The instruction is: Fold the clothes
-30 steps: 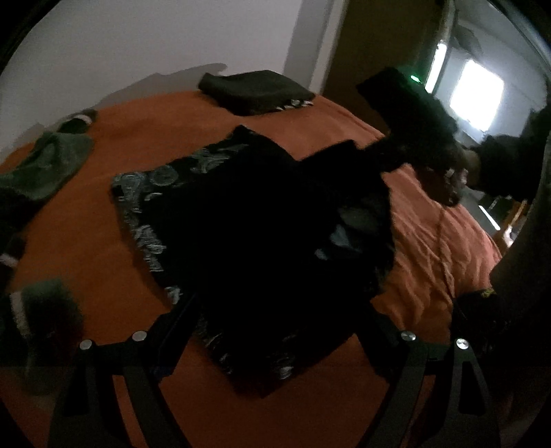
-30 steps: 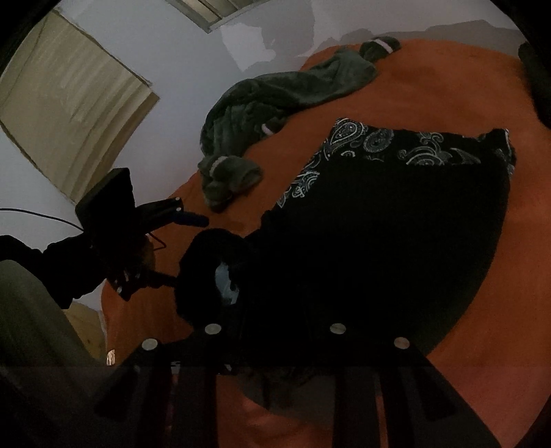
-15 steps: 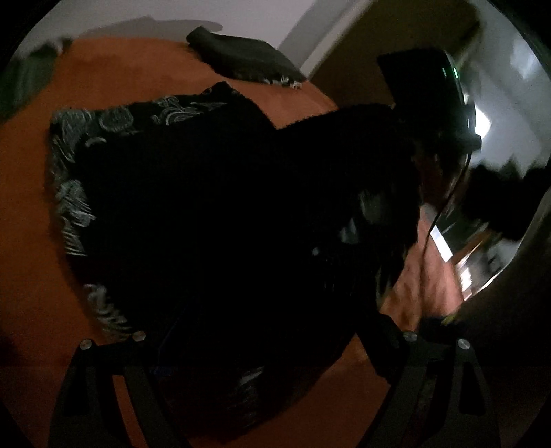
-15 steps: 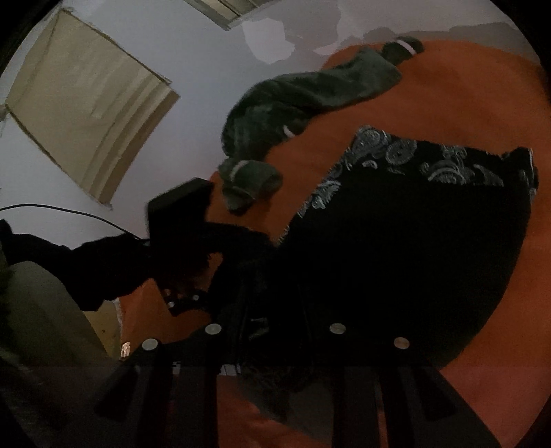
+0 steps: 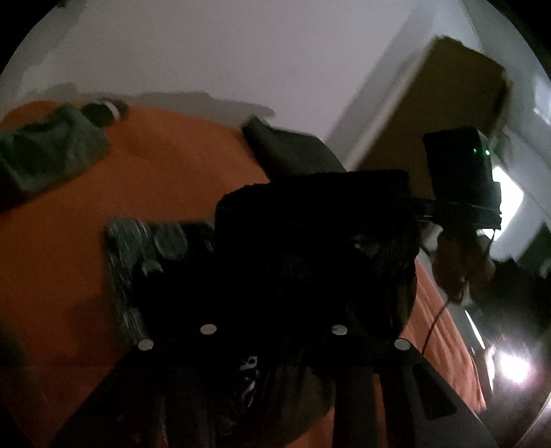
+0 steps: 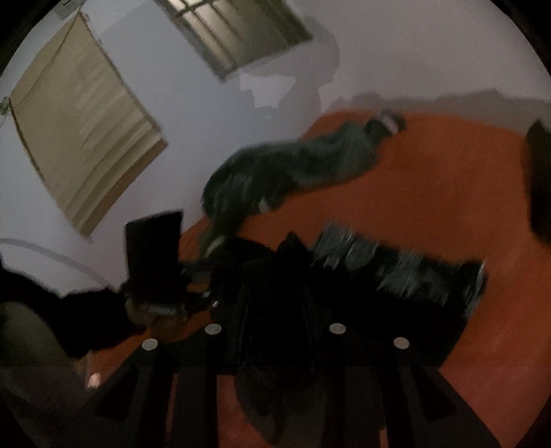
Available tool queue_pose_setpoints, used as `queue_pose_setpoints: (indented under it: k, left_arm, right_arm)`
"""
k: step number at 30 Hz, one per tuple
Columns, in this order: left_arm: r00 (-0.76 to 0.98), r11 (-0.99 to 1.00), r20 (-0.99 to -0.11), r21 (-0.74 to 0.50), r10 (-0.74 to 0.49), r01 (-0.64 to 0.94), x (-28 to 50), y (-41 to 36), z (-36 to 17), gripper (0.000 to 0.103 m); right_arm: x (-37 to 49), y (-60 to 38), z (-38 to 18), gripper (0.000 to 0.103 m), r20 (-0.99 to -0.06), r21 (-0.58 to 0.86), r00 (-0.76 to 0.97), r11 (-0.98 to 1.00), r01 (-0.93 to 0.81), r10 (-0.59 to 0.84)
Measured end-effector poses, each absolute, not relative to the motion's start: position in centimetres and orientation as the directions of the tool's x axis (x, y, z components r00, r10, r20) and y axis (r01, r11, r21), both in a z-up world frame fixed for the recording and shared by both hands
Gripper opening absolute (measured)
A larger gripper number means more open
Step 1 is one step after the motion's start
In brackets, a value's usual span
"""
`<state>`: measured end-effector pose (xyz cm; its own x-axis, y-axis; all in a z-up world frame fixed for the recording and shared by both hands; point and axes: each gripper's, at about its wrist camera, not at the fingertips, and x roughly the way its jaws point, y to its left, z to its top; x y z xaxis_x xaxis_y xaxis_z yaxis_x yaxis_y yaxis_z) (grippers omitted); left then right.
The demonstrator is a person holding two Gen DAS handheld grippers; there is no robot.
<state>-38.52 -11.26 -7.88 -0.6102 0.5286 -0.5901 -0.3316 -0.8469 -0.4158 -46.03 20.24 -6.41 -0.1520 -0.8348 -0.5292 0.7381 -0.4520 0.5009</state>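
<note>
A black garment (image 5: 310, 241) with a pale paisley border (image 5: 137, 241) lies on the orange bed cover (image 5: 155, 172), its near edge lifted. My left gripper (image 5: 273, 303) has its jaws closing, with bunched black cloth pinched between the fingers. My right gripper (image 6: 275, 310) is shut on the same garment (image 6: 378, 310) a little further along the edge. Each view shows the other gripper: the right gripper (image 5: 413, 206) grips a raised fold, and the left gripper (image 6: 206, 272) sits at the garment's left end. Both sets of fingertips are hidden in dark cloth.
A crumpled green garment (image 6: 292, 165) lies at the far side of the bed by the wall. A folded dark garment (image 5: 286, 151) sits at the far corner. A person's hand (image 5: 458, 262) holds the right gripper. A barred window (image 6: 234, 31) is in the wall.
My left gripper went from wide open over the garment to closed on its near edge. Both grippers rose and tilted up, lifting the black cloth off the bed.
</note>
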Motion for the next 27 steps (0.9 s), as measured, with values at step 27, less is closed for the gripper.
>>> queue_pose_setpoints:
  k: [27]
  left_arm:
    - [-0.495, -0.980, -0.851, -0.199, 0.177, -0.009, -37.8, -14.4, -14.4, 0.071]
  right_arm:
    - [-49.2, 19.4, -21.3, 0.017, -0.790, 0.440, -0.262, -0.811, 0.386, -0.554]
